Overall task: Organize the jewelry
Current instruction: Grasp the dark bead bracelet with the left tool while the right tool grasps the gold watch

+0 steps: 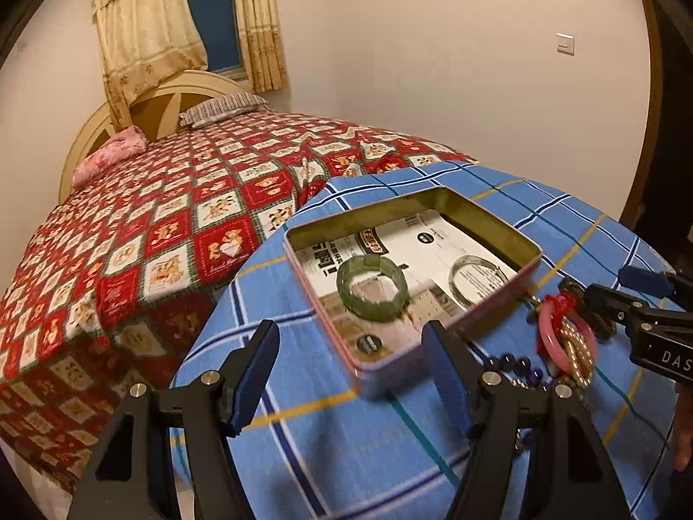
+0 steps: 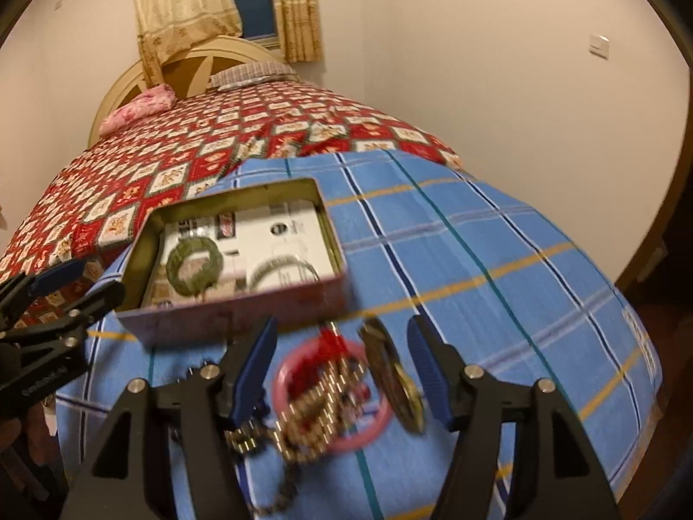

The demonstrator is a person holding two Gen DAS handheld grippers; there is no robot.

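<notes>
An open metal tin (image 1: pixel 390 362) lies on a blue plaid cloth (image 1: pixel 390 446). Inside it, on printed paper, rest a green bangle (image 1: pixel 374 311) and a pale clear bangle (image 1: pixel 452 284). My left gripper (image 1: pixel 353 372) hovers open before the tin's near corner, holding nothing. To the tin's right a tangle of jewelry lies on the cloth: a pink bangle (image 2: pixel 381 427) with red cord, gold chains, a bronze piece (image 2: pixel 392 368) and dark purple beads (image 1: pixel 515 366). My right gripper (image 2: pixel 342 372) stands open over this pile, pads apart from it. It also shows as the right gripper (image 1: pixel 604 288) beside the pink bangle (image 1: pixel 549 342).
Behind the cloth-covered surface stretches a bed with a red patterned quilt (image 1: pixel 173 216), pillows and a curved headboard under a curtained window. The cloth drops away at its rounded edges. My left gripper (image 2: pixel 82 288) shows at the left of the tin (image 2: pixel 234 325); green bangle (image 2: pixel 173 271) inside.
</notes>
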